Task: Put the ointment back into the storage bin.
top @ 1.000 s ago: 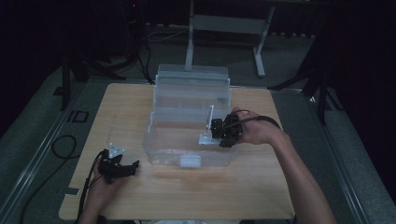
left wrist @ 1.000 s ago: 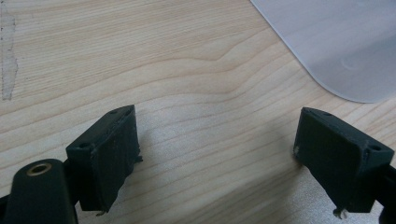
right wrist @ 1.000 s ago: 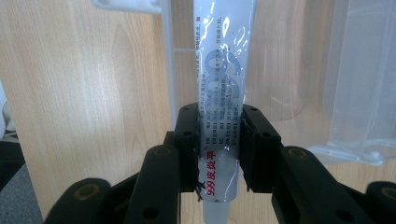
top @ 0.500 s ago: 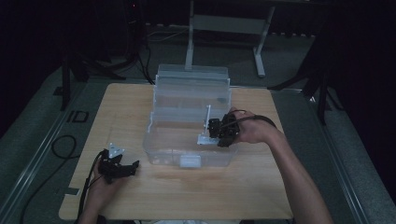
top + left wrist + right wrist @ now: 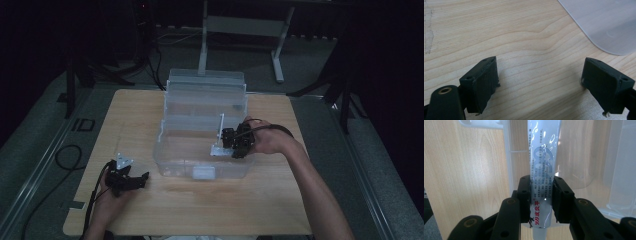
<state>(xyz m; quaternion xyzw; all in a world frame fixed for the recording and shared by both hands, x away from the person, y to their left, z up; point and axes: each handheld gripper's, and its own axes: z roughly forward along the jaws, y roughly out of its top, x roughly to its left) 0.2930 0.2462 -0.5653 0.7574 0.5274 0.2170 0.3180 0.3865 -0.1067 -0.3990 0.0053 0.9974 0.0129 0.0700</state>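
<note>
A silvery-white ointment tube (image 5: 544, 150) with blue print and red "999" lettering is clamped near its cap end between the jaws of my right gripper (image 5: 541, 192). In the high view my right gripper (image 5: 226, 143) holds the tube (image 5: 220, 127) upright over the right part of a clear plastic box (image 5: 200, 172). My left gripper (image 5: 141, 180) rests low over the wooden table (image 5: 200, 210), left of the box's front corner. Its jaws (image 5: 546, 80) stand wide open with only bare wood between them.
The box's clear lid (image 5: 207, 92) stands open behind it. A rounded corner of the box (image 5: 604, 25) lies just ahead of the left gripper. Cables (image 5: 65, 155) and a metal stand (image 5: 240, 25) sit on the dark floor beyond the table.
My right gripper has shifted slightly left and down with the tube over the box. The left gripper has stayed put.
</note>
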